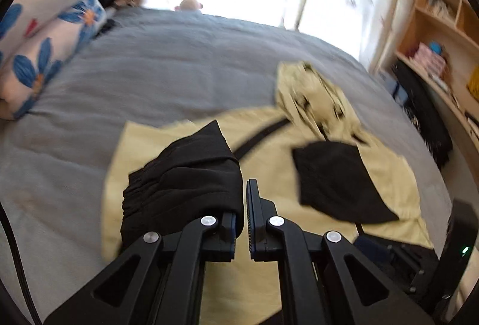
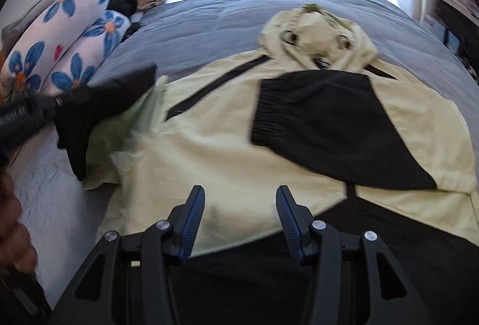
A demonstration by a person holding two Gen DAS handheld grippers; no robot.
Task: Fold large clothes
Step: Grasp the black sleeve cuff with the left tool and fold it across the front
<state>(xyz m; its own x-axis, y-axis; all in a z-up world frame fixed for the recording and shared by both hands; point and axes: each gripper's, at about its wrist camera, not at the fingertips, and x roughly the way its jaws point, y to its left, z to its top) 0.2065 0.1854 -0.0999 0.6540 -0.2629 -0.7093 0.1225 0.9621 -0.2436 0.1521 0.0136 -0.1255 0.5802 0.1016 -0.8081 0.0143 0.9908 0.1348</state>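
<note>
While a cream-and-black hooded jacket (image 2: 227, 151) lay spread flat across the grey bedspread (image 2: 209, 16), the left gripper (image 1: 243, 205) was clenched on the jacket's black sleeve cuff (image 1: 185, 175), its jaws nearly together with the dark fabric bunched over the left finger and lifted off the cream body. From the right wrist camera, that same cuff (image 2: 98, 112) hung at the jacket's left edge, raised above the bedspread. The right gripper (image 2: 239, 202) hovered over the jacket's lower hem with its jaws apart and nothing between the blue pads (image 2: 191, 223). The other black sleeve (image 2: 332, 121) lay folded across the jacket's chest, just below the crumpled hood (image 2: 317, 31). Floral pillows (image 2: 69, 52) were stacked beyond the jacket's left side, well apart from it.
</note>
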